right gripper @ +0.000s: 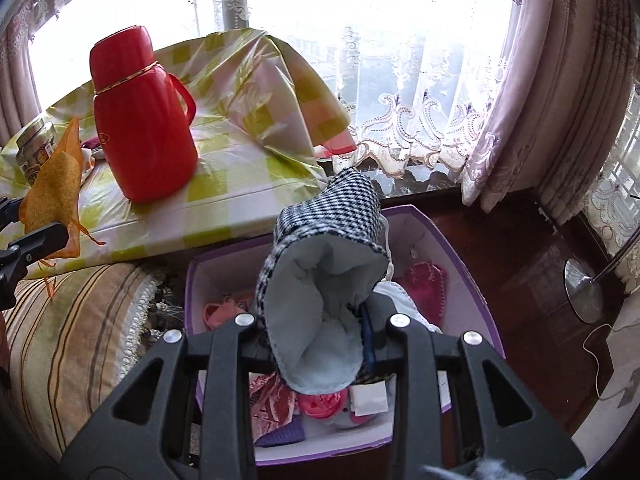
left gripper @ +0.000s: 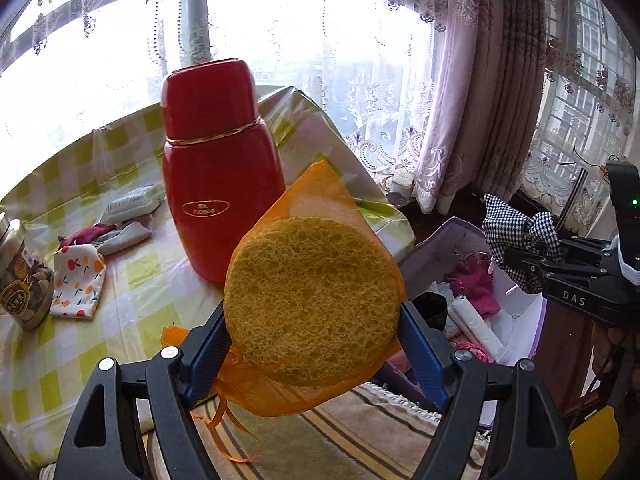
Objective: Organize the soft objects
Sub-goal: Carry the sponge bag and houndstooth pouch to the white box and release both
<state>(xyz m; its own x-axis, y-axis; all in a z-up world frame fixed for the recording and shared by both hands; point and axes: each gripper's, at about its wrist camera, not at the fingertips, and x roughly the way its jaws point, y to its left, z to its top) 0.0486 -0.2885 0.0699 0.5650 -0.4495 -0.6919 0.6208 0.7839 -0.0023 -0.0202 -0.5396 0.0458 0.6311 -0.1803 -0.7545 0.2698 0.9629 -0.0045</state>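
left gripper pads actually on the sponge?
Touching. The left wrist view shows both blue pads of the left gripper pressed against the sides of the bagged sponge.

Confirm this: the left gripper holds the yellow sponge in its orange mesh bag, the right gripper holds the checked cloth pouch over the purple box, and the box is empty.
Wrong on one count: the purple box is not empty. The right wrist view shows pink and white soft items lying in it. The rest holds: the left gripper clamps the yellow sponge in its orange mesh bag, and the right gripper holds the checked cloth pouch over the box.
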